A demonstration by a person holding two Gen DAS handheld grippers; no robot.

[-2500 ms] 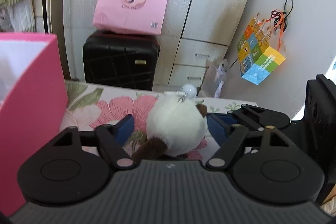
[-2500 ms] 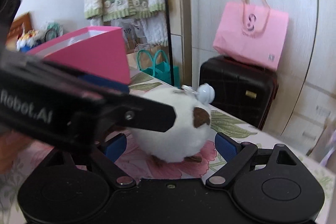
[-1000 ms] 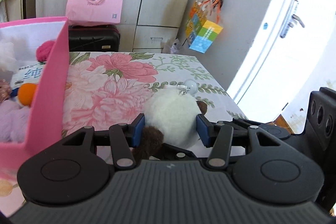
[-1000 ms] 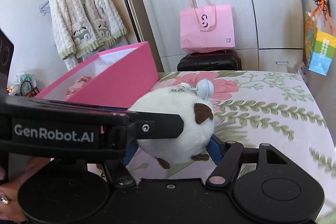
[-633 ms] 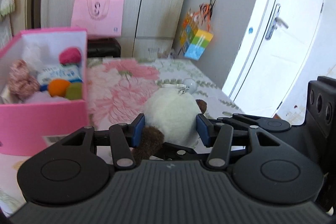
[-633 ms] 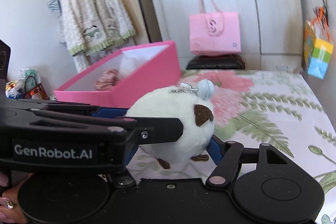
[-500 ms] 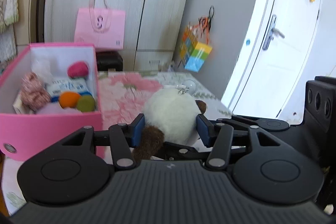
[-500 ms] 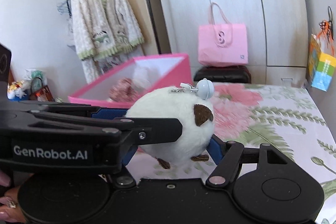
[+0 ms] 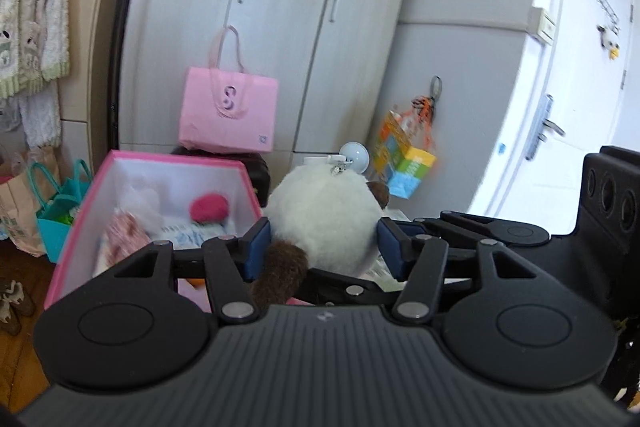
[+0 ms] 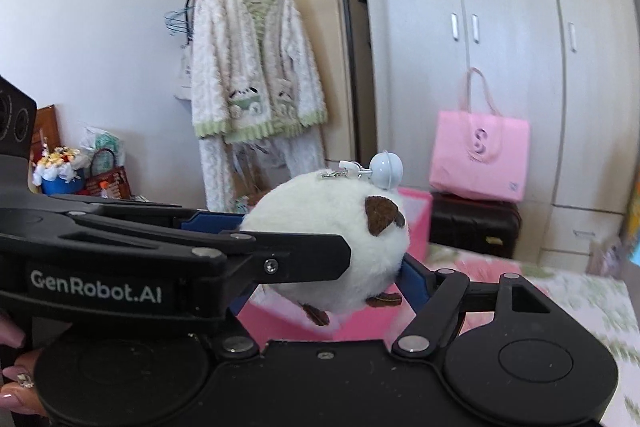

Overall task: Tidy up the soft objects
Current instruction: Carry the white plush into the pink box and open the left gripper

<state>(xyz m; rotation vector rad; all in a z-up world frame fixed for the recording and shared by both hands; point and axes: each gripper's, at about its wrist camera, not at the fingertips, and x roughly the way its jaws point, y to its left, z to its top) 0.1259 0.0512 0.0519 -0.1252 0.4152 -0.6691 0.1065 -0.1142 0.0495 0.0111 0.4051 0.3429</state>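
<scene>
The fluffy white ball toy [image 9: 324, 215] is held up in the air between both tools. It is squeezed by the left tool [image 9: 324, 247] and the right tool [image 10: 320, 267], whose jaws have just been opening a little. The pink box [image 9: 120, 163] is seen ahead, to the left of the left tool. If the jaws are opened more, the toy could be dropped before the box is reached.

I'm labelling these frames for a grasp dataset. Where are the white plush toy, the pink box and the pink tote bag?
white plush toy [image 9: 324, 215]: left wrist view, middle of its furry body.
pink box [image 9: 240, 183]: left wrist view, right inner wall.
pink tote bag [image 10: 480, 163]: right wrist view, front panel.
</scene>
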